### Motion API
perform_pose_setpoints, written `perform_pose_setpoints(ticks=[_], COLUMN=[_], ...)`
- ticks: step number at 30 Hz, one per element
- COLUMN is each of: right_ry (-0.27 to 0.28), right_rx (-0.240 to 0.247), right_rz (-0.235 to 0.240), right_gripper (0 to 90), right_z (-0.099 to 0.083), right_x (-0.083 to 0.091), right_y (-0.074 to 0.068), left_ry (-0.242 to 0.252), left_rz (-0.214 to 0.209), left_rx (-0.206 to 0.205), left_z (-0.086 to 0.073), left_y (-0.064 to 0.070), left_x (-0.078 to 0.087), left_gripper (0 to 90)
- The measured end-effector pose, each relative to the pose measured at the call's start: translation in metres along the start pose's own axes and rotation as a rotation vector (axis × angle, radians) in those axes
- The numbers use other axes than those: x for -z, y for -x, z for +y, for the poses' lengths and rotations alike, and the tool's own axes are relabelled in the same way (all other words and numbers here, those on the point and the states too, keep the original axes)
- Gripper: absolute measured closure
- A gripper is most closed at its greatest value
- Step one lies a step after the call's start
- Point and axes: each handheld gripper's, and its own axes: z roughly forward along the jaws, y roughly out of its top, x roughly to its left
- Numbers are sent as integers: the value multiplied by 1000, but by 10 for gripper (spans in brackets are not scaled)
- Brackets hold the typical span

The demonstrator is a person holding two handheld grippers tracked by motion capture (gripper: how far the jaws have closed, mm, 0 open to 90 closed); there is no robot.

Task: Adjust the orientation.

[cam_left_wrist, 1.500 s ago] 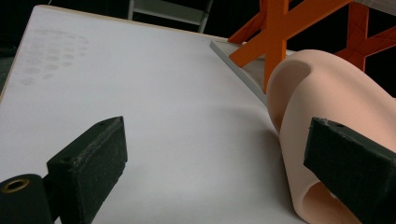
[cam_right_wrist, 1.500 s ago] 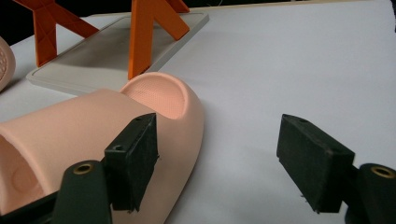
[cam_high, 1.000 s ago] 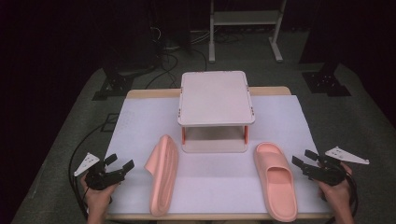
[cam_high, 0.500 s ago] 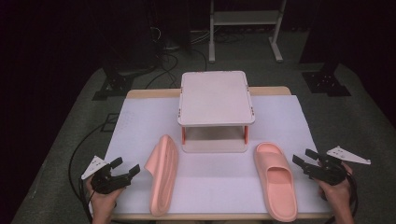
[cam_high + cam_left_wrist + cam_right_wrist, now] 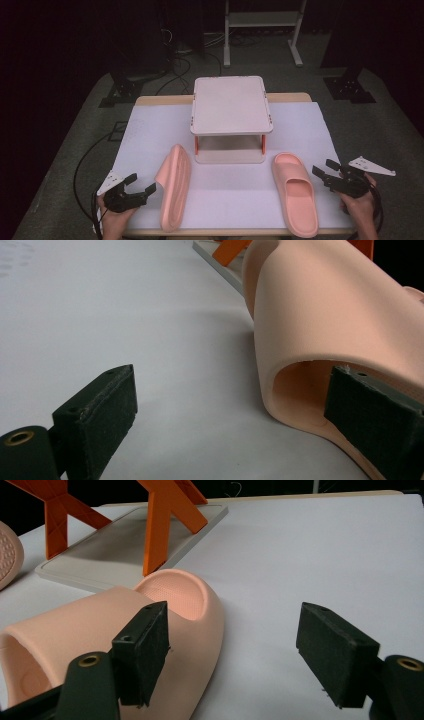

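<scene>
2 pink foam slippers are lying on the white counter: left slipper tipped on edge, right slipper upright. Left claw is gaping beside the strap; right claw likewise released. Advise straddling the left strap squarely before clenching.

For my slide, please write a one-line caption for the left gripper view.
Open left gripper at the pink slipper lying on its side on the white table cover.
</scene>
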Motion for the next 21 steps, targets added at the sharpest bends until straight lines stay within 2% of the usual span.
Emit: perform_pose_setpoints(ticks=[7, 12, 13, 16, 17, 19, 21], right_ry=[-2, -3, -7, -6, -6, -5, -5], right_rx=[3, 9, 12, 15, 15, 15, 16], right_rz=[0, 3, 5, 8, 8, 8, 9], right_gripper=[287, 288, 287, 288, 288, 288, 288], right_z=[0, 0, 0, 0, 0, 0, 0], right_x=[0, -2, -2, -3, -3, -3, -3], right_y=[-1, -2, -4, -4, -4, -4, -4], left_ry=[-25, -62, -86, -84, -91, -118, -119], left_rz=[-14, -30, -40, -49, -59, -62, -64], left_rx=[-23, -29, -32, -31, -26, -40, -36], left_z=[0, 1, 2, 3, 3, 4, 5], left_y=[1, 2, 3, 4, 6, 8, 9], left_x=[-5, -14, -18, -21, -23, -27, -29], left_gripper=[121, 177, 206, 245, 245, 314, 331])
